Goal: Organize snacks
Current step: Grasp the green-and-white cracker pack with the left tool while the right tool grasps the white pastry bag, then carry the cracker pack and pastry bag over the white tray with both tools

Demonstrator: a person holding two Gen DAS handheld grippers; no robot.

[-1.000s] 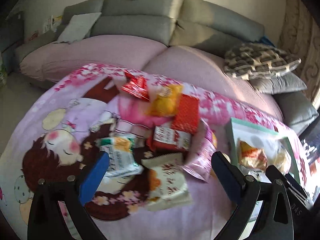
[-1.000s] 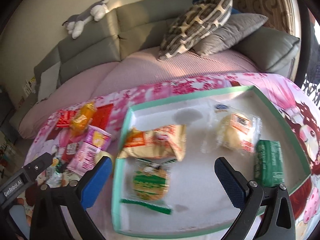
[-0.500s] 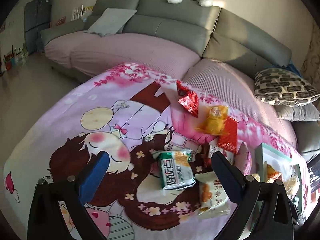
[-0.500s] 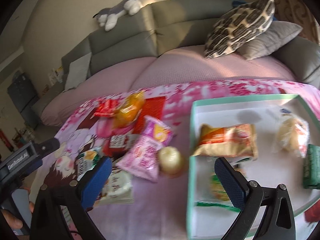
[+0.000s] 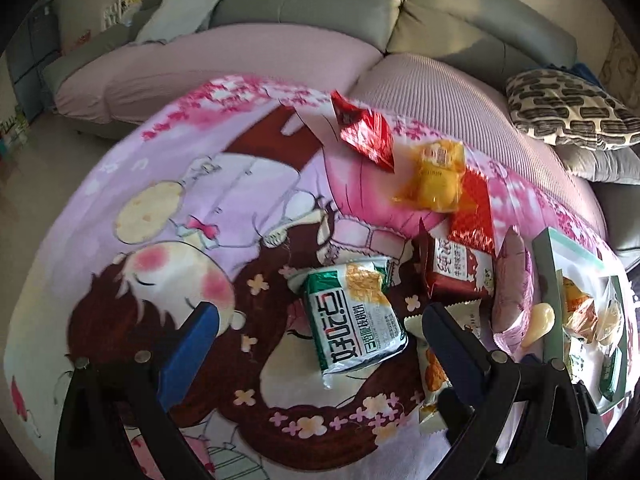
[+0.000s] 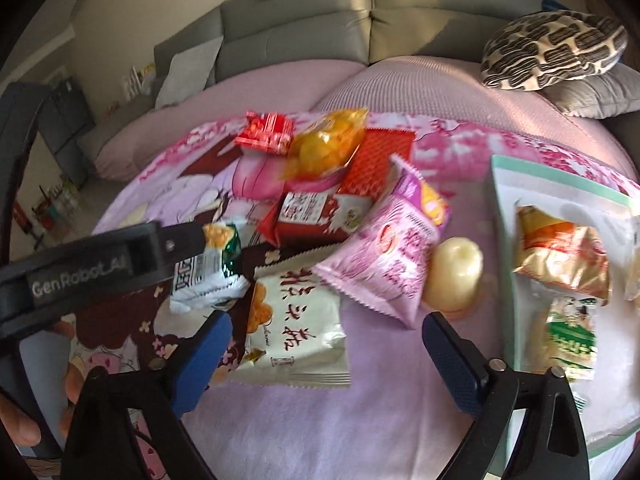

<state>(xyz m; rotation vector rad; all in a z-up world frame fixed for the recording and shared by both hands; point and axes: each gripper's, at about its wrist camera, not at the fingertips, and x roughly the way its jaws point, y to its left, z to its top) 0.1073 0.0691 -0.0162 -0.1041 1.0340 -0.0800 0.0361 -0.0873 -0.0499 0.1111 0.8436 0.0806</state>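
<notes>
White cracker pack [image 6: 294, 326] sits between right gripper [image 6: 320, 354] pads, untouched | jaws apart, just narrowing | view swung off the tray [image 6: 560, 178] onto the pile

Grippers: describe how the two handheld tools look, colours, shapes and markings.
Each gripper, left gripper and right gripper, has two glossy black plastic arms with silver rivets, tipped by flat blue textured pads. The left one's black body, seen from the right wrist camera, bears white lettering "GenRobot_AI". No cables or sleeves show.
</notes>
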